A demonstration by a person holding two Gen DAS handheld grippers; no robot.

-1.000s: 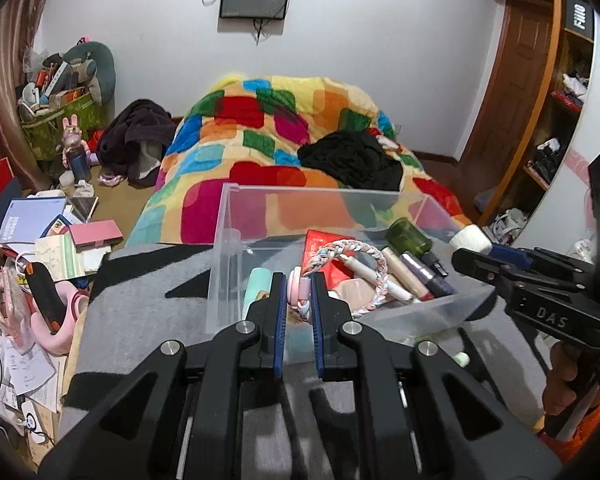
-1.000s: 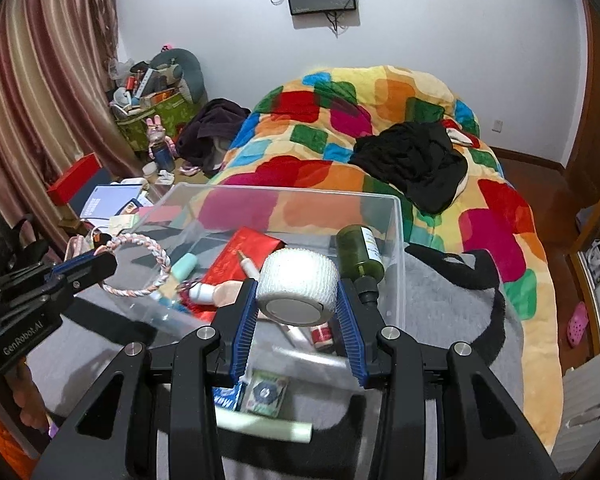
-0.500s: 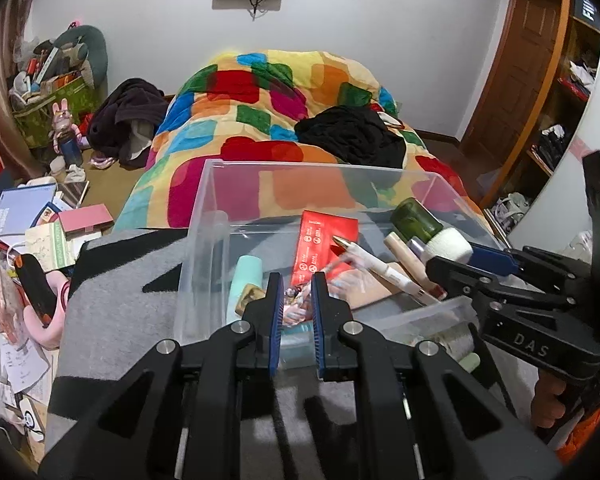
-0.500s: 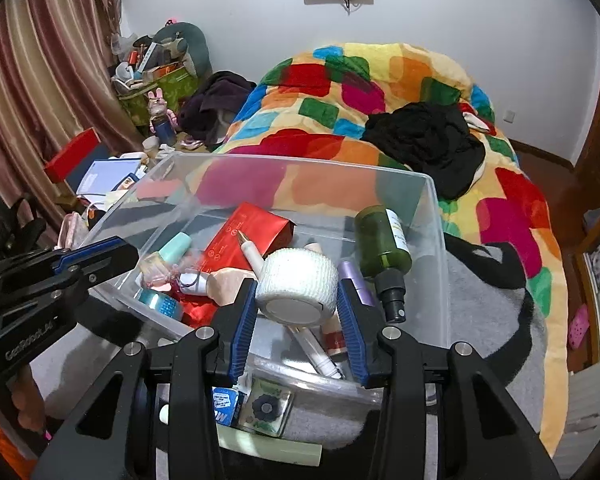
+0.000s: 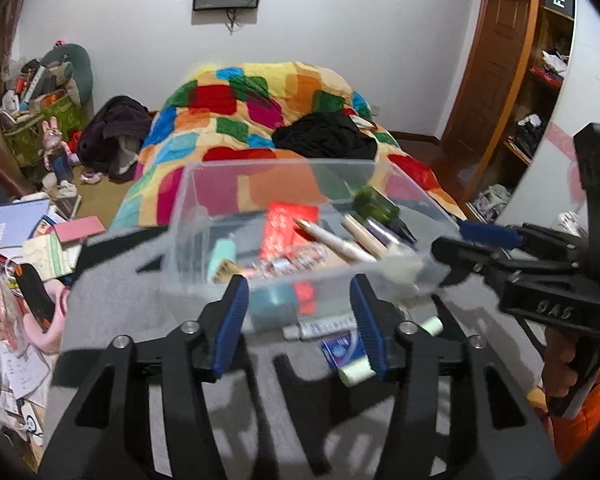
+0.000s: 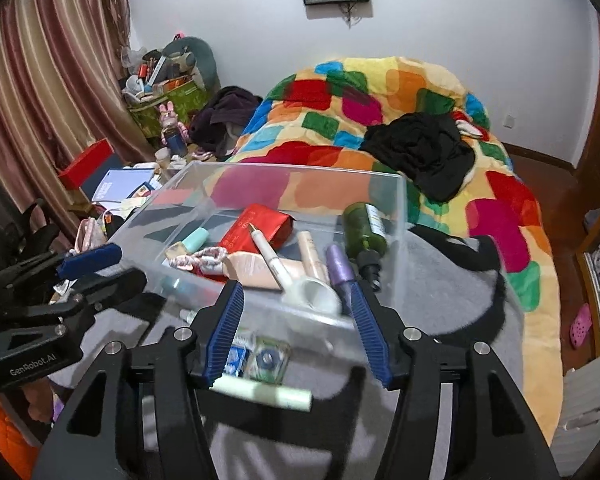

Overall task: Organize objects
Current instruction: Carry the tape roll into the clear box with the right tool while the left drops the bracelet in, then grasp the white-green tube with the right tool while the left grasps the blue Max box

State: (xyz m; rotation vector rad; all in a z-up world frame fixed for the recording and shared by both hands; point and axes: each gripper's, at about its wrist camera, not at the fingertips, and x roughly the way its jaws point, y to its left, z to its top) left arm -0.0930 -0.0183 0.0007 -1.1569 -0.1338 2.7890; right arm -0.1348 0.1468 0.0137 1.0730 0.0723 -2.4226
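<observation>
Both grippers just opened: the white gauze roll point(image 6: 314, 294) has left the right gripper point(image 6: 296, 332) and the braided ring point(image 6: 198, 258) the left gripper point(image 5: 300, 320); both now lie inside the clear rigid plastic bin point(image 6: 398, 208) on the fuzzy gray blanket point(image 6: 452, 280). Jaws wide, gripping nothing. Glossy red pouch point(image 6: 260, 230) and smooth green bottle point(image 6: 364, 228) share the bin.
</observation>
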